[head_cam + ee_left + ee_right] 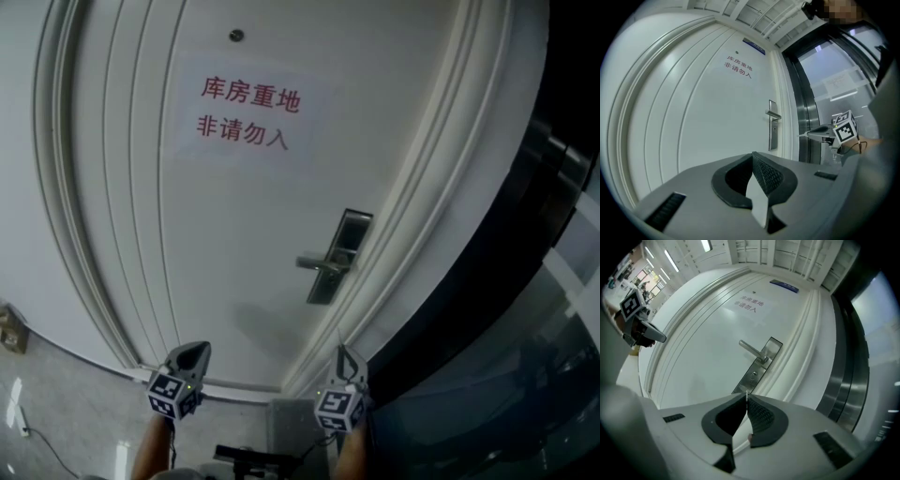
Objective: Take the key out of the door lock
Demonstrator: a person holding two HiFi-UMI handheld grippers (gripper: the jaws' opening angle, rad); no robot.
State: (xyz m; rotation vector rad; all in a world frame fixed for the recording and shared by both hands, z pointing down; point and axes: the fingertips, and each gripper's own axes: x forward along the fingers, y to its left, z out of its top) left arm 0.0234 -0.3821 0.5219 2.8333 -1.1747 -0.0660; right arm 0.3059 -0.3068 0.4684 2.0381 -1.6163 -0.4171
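Faced a white panelled door (234, 216) bearing a sheet with red characters (248, 112). Held the left gripper (195, 352) and the right gripper (341, 354) low in the head view, well apart from each other and well short of the door, both pointed toward it. Found the left gripper's jaws pressed together with nothing between them. Found the right gripper's jaws likewise closed, pinching a thin bright sliver at their very tips, taken for the key (746, 393), though too small to read any shape. Saw the steel lock plate (339, 255) near the door's right edge, with a lever handle (319, 263) sticking out level to the left and, below it, a small round keyhole (753, 376), well apart from the key. Placed the right gripper roughly below the lock plate and the left one farther left, over pale floor (66, 422). Noted dark framing and glass (506, 309) to the right of the door.
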